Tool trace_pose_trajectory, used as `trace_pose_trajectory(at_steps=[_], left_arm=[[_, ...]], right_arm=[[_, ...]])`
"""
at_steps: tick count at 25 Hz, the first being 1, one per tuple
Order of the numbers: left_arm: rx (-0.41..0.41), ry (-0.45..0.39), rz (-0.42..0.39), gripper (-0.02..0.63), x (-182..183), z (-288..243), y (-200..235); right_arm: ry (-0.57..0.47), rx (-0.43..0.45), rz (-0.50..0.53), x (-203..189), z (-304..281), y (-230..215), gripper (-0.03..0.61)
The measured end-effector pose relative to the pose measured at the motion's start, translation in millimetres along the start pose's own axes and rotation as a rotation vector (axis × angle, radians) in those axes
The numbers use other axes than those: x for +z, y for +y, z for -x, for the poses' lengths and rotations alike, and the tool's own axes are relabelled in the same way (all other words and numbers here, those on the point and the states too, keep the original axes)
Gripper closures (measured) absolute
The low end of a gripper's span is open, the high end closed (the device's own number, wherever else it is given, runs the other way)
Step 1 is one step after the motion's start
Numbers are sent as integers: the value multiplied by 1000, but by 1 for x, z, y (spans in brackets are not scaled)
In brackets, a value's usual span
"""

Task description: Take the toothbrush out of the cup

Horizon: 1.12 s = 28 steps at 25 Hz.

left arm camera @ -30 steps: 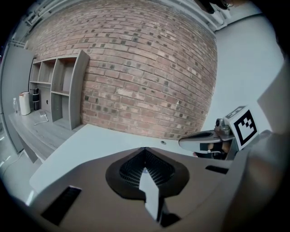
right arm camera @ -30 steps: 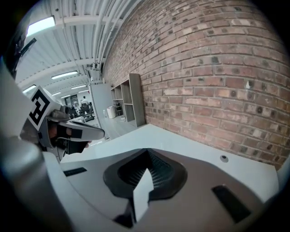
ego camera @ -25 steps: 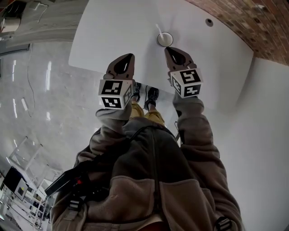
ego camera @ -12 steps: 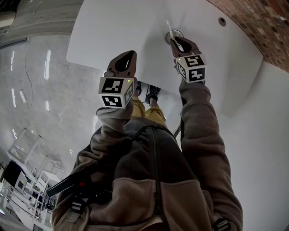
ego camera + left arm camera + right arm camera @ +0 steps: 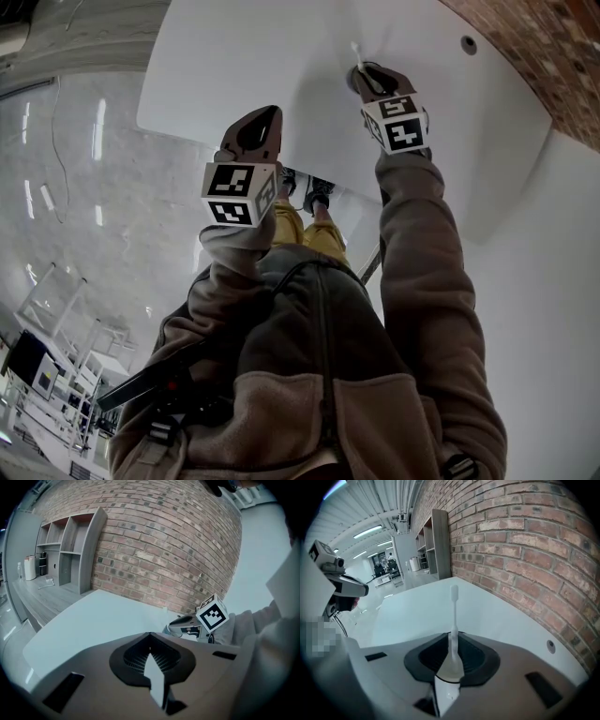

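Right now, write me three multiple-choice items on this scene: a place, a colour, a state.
1. The slim white plastic toothbrush stands: A on the floor; B between the right claw's jaws; C on a shelf.
2. The smooth flat table top is: A white; B black; C green.
3. The left claw is: A wide open; B gripping a cup; C shut, empty.
B: its handle rises between the shut jaws. A: it shows pale in the head view. C: its jaws meet with nothing between.
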<state>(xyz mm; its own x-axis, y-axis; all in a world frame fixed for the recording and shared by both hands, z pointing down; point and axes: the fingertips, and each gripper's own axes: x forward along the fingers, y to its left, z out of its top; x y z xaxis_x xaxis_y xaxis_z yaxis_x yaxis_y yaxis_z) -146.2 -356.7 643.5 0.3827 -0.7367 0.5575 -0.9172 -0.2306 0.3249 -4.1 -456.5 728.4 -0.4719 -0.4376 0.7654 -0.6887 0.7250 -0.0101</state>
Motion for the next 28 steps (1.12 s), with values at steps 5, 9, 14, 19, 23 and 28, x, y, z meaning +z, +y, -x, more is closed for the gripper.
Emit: trace_pose_trajectory(at_steps=[5,9,14,19,23,28], left_arm=[[1,4,11,611,-1,0,3],[4,1,10,611,-2,4,2],[-3,-20,3,611,7,9,-3],[-31,-64,-19,611,28,14,-17],[-66,-93,1,611,47,29,-38],[-136,-213,-48,611,108,48,-77]], right_arm=[[33,-7,17,0,-10,-2,528],[41,-14,27,-3,-8,-3,528],[0,-38,40,3,8,-1,528],[-83,-84,50,27,41,-4,528],[-170,-123,42,52,92,5,529],[-306,-205,8,95,166,9,529]])
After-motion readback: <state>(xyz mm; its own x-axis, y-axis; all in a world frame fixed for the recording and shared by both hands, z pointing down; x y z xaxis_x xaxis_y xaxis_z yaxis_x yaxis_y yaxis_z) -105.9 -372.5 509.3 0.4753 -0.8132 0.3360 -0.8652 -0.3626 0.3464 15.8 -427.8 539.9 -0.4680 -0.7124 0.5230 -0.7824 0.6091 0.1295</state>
